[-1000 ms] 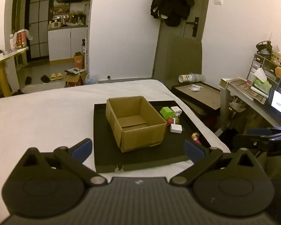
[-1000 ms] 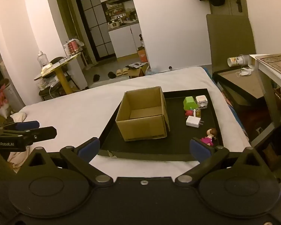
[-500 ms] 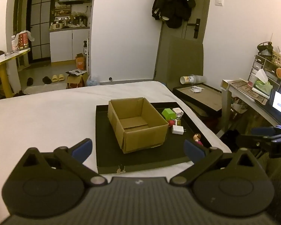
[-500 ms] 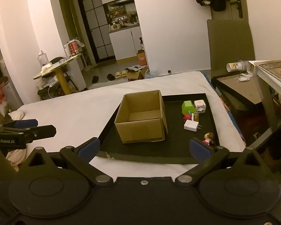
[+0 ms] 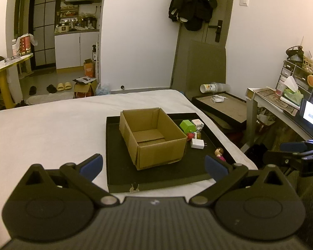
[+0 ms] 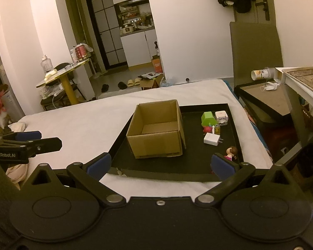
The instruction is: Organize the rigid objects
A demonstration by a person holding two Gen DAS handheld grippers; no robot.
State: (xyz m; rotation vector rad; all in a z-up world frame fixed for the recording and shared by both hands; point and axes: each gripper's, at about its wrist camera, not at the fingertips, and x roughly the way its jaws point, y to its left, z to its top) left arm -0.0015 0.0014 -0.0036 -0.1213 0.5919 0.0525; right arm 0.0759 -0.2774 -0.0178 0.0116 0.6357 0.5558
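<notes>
A: We log the left gripper (image 5: 154, 164) and right gripper (image 6: 159, 163) both spread wide, nothing held.

B: Beyond them we see the cardboard box (image 6: 157, 130) on the black tray (image 6: 233, 125); white charger (image 6: 211, 139), green block (image 6: 207, 118) and doll (image 6: 231, 152) lie right of it.

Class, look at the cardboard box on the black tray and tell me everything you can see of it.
The cardboard box is plain brown corrugated card, rectangular, open at the top with nothing visible inside; seams of its folded bottom flaps show on the floor. It sits upright on the left part of the black tray, turned slightly askew to the tray's edges. The small items, such as the white charger, lie apart to its right. Neither gripper touches it.
</notes>
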